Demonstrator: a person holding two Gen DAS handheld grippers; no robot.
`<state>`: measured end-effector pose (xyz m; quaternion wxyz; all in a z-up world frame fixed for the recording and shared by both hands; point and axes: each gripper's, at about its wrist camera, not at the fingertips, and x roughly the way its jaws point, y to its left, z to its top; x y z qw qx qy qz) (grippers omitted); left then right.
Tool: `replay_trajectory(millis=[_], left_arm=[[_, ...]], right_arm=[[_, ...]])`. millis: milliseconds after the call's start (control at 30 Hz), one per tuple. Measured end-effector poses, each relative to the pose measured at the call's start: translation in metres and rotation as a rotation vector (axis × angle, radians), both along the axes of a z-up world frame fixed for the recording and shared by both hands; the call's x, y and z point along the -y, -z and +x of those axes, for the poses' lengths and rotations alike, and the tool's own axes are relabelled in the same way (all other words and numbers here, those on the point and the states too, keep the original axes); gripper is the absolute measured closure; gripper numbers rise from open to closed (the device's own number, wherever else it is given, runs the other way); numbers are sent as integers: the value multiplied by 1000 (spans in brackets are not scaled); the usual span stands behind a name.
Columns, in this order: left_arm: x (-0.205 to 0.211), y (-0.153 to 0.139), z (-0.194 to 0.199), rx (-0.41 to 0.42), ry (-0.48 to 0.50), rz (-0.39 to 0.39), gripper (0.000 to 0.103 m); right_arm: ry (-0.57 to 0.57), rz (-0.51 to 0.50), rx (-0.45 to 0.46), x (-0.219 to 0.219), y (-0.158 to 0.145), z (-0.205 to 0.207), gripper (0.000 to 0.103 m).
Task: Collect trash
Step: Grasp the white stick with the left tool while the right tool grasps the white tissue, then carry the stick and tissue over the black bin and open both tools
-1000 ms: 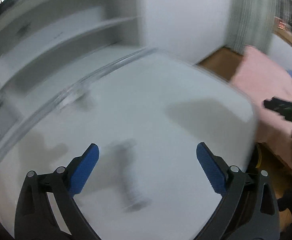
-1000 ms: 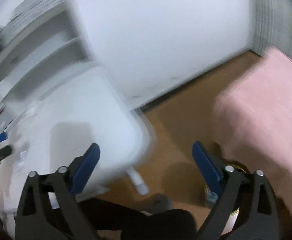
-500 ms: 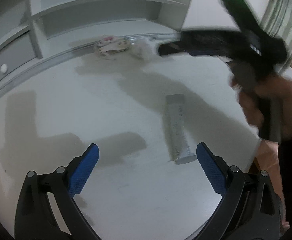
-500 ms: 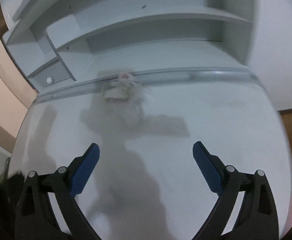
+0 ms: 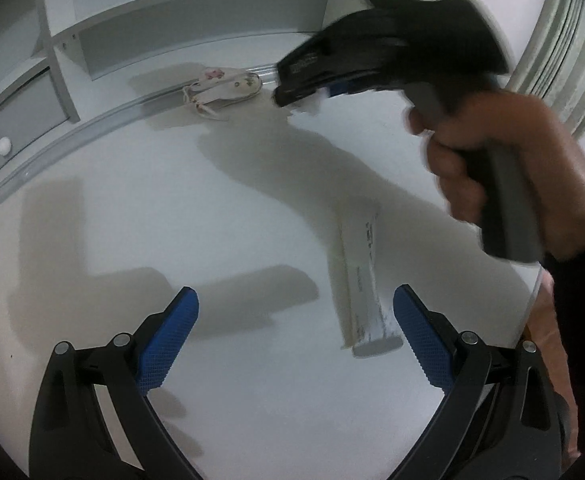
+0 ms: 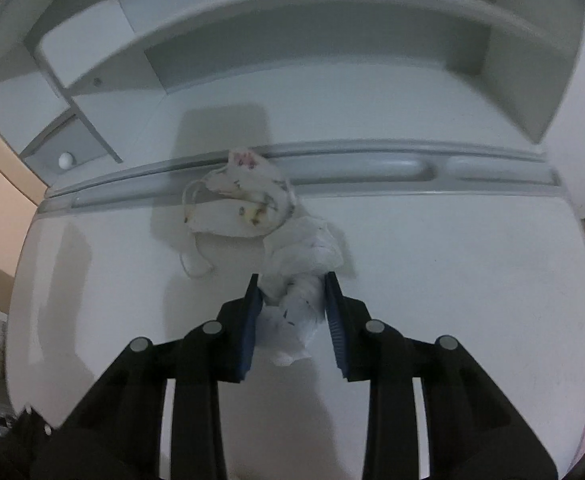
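From the left wrist, my left tool (image 5: 294, 334) hangs open over the table (image 5: 172, 220), a tube (image 5: 362, 280) beside its right pad, while my right hand (image 5: 504, 168) has swung in to the far edge. From the right wrist, my right tool (image 6: 292, 312), wide open a moment ago, is closing on a crumpled tissue (image 6: 300, 268) next to a mask (image 6: 240, 200), so the first pickup is under way.
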<state>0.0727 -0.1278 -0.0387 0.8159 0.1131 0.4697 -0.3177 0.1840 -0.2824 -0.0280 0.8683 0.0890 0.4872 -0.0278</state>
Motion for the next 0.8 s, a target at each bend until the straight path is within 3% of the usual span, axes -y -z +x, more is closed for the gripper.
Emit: replay_trajectory(millis=[233, 333, 367, 400, 433, 467, 533, 667, 800], left_arm=[[34, 7, -4, 44, 48, 58, 9], [42, 12, -7, 44, 52, 70, 28], [45, 11, -10, 72, 54, 82, 43], [46, 11, -9, 89, 55, 91, 52], [48, 10, -11, 100, 64, 90, 78], [50, 10, -10, 94, 72, 82, 86], [57, 7, -13, 67, 93, 46, 88], [98, -5, -42, 122, 190, 23, 89], [175, -13, -90, 119, 387, -34, 89]], right_arm=[[100, -16, 65, 41, -20, -85, 72], [166, -40, 95, 60, -26, -132, 72], [192, -51, 109, 69, -29, -152, 72], [230, -66, 124, 77, -30, -173, 72], [270, -84, 136, 84, -31, -189, 72], [314, -94, 150, 91, -32, -209, 72], [400, -86, 182, 112, -34, -254, 72], [554, -108, 181, 151, -27, -325, 72], [770, -142, 136, 199, -5, -405, 71]])
